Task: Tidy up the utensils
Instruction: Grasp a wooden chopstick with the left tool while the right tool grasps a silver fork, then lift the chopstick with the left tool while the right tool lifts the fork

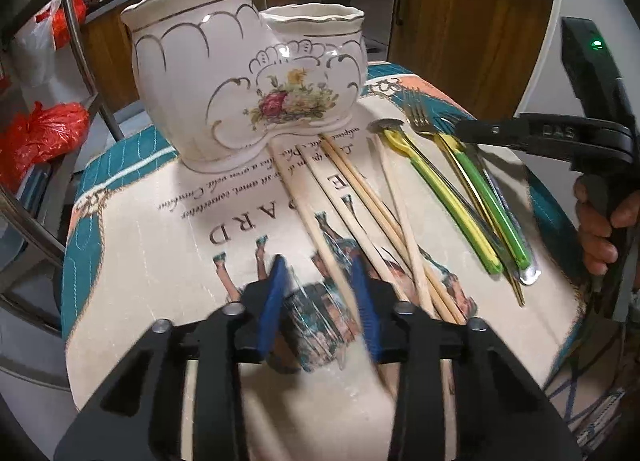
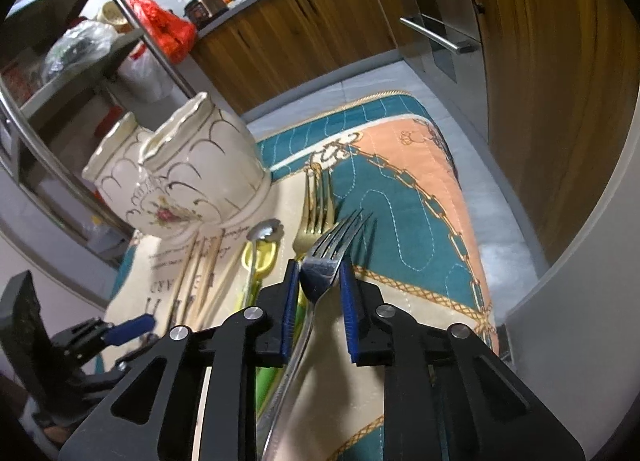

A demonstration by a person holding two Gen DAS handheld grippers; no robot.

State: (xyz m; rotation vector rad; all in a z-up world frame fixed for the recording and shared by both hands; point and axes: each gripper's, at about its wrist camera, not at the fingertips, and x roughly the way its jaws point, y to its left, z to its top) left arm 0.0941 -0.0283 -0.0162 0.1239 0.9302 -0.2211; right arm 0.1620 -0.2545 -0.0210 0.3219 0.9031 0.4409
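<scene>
A white ceramic two-cup holder (image 1: 224, 73) (image 2: 188, 181) stands at the back of a printed mat (image 1: 160, 245). Several wooden chopsticks (image 1: 360, 197) (image 2: 200, 281) lie fanned in front of it. My left gripper (image 1: 318, 305) is over their near ends, its jaws apart, with one chopstick running between them close to the right pad (image 1: 364, 309). To the right lie a yellow-handled utensil (image 1: 448, 197), a green-handled one (image 1: 492, 201) and a gold fork (image 2: 316, 217). My right gripper (image 2: 319, 301) is shut on the neck of a silver fork (image 2: 340, 233), tines pointing away.
A metal rack (image 1: 76, 61) with red bags stands to the left. Wooden kitchen cabinets (image 2: 304, 25) and an oven front (image 2: 436, 33) are behind. A hand (image 1: 600, 229) holds the right gripper's handle at the mat's right edge. The mat's teal and peach border (image 2: 420, 197) lies right of the forks.
</scene>
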